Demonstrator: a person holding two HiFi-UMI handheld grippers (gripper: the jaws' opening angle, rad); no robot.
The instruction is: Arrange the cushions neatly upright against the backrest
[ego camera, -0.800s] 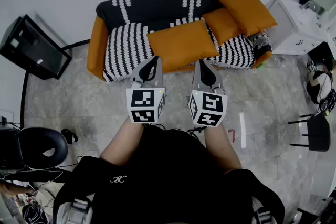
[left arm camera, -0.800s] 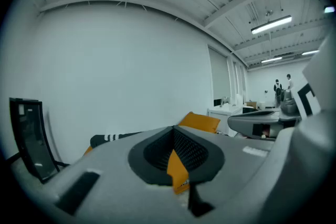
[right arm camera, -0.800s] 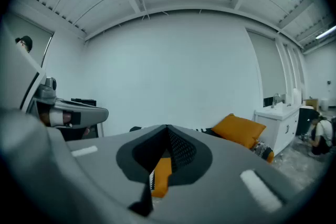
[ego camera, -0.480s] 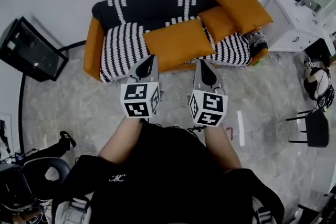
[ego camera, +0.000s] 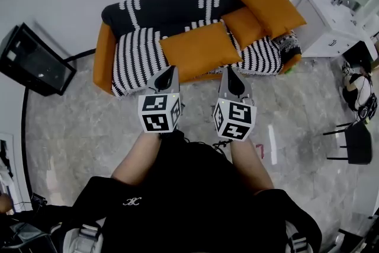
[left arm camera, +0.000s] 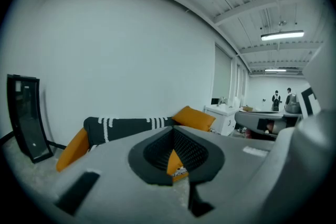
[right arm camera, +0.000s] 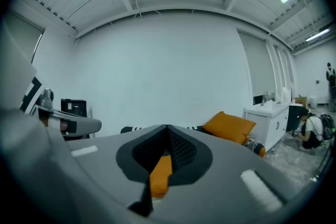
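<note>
— How far along?
— Barely begun, by the look of it. Counting three cushions on the sofa (ego camera: 103, 59), with none set straight against the backrest (ego camera: 160, 9).
— Lying where?
— Seeing the big cushion (ego camera: 192, 50) flat on the middle of the seat, clear of the backrest. Then the small cushion (ego camera: 247, 25) just right of it, touching it, also down. Last, the end cushion (ego camera: 269, 6), propped askew at the right end, perhaps halfway there.
— And the tools?
— Left gripper (ego camera: 168, 71) and right gripper (ego camera: 229, 72) both closed, holding nothing. Hovering side by side at the sofa's front edge, just short of the big cushion.
— Left to do?
— Nearly everything, most likely: opening up, lifting each in turn, standing all three in a row along the backrest.
</note>
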